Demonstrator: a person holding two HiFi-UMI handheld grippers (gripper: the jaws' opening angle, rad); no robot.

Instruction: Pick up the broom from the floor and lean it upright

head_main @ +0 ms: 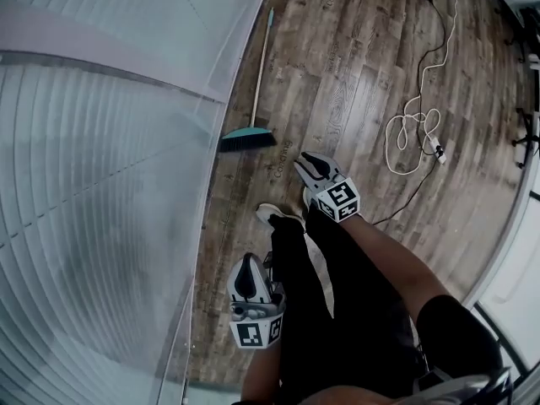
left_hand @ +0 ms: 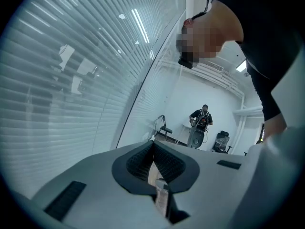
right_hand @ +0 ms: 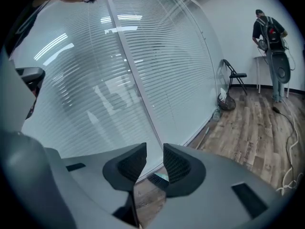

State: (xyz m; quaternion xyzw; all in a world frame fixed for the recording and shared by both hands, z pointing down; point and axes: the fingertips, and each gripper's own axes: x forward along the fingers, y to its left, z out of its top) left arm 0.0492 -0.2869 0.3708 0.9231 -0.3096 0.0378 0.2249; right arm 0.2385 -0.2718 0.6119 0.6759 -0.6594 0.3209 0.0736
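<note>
My left hand-held gripper point(head_main: 247, 264) is clenched with nothing between its jaws. My right hand-held gripper point(head_main: 308, 162) is released and empty, jaws standing apart, tilted down toward the floor point(head_main: 354, 74). The broom point(head_main: 247, 139) lies flat on the floor just beside the glass wall with blinds point(head_main: 101, 184). Its teal head is nearest me and its handle runs away along the wall. It is ahead of my right hand-held gripper, not touched. A white cord point(head_main: 436, 147) lies looped well off to the right.
</note>
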